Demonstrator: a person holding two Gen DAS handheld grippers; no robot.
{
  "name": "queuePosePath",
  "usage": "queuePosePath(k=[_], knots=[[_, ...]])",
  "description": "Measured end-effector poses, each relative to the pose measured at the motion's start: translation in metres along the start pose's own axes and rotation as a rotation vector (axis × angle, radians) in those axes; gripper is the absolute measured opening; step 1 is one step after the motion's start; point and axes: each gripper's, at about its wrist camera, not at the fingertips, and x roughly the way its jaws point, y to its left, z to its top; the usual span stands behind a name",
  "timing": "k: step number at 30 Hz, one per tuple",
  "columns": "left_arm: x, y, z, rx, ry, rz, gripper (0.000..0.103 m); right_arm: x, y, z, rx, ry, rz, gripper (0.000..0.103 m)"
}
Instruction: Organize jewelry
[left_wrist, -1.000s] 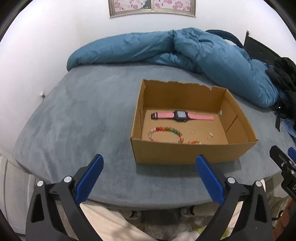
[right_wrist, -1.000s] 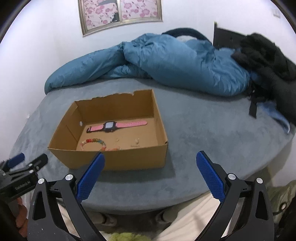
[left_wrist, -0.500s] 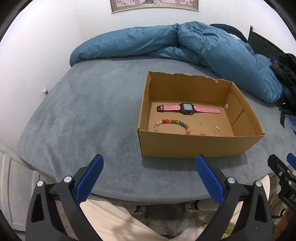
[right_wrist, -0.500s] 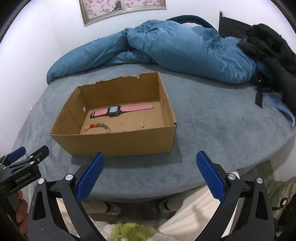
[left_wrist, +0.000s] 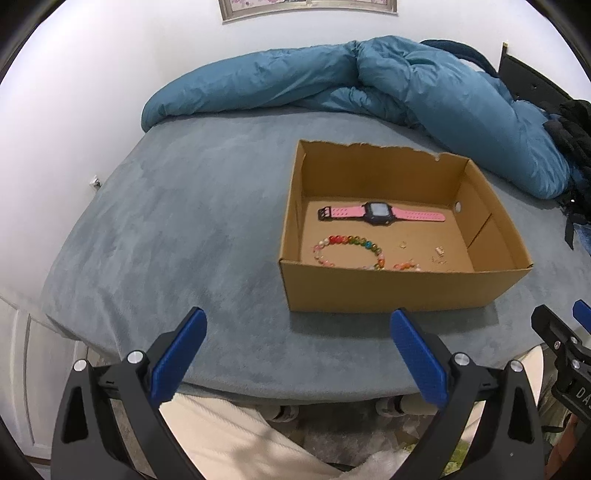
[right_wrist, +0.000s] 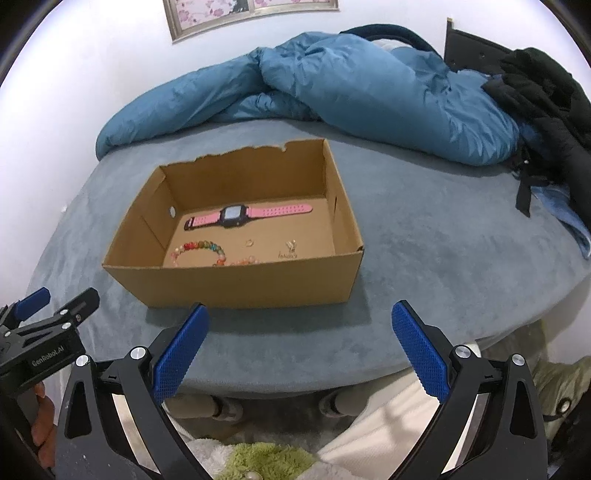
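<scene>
Ahead of our left hand-held gripper (left_wrist: 297, 330), whose blue fingers (left_wrist: 177, 356) stand spread wide and hold nothing, we see the grey bed (left_wrist: 177, 221) and, slightly to the right, an open cardboard box (left_wrist: 391, 288). Inside the box, toward its far wall, the pink watch (left_wrist: 380, 213) lies flat. Nearer to us we see the rainbow bead bracelet (left_wrist: 349, 249), partly hidden by the front wall, with a small ring (left_wrist: 403, 243) and tiny earrings (left_wrist: 439, 254) to its right. Beyond the box a blue duvet (left_wrist: 369, 85) is bunched along the wall. Further right, our right hand-held gripper (right_wrist: 299, 325) is likewise spread and empty, with the box ahead and to its left. Black clothing (right_wrist: 546, 92) lies far right.
</scene>
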Motion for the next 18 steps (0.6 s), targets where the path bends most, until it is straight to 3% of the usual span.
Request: queuePosePath(k=[18], knots=[[0.028, 0.023, -0.011, -0.033, 0.057, 0.036, 0.097, 0.016, -0.006, 0.001, 0.034, 0.038, -0.066, 0.095]])
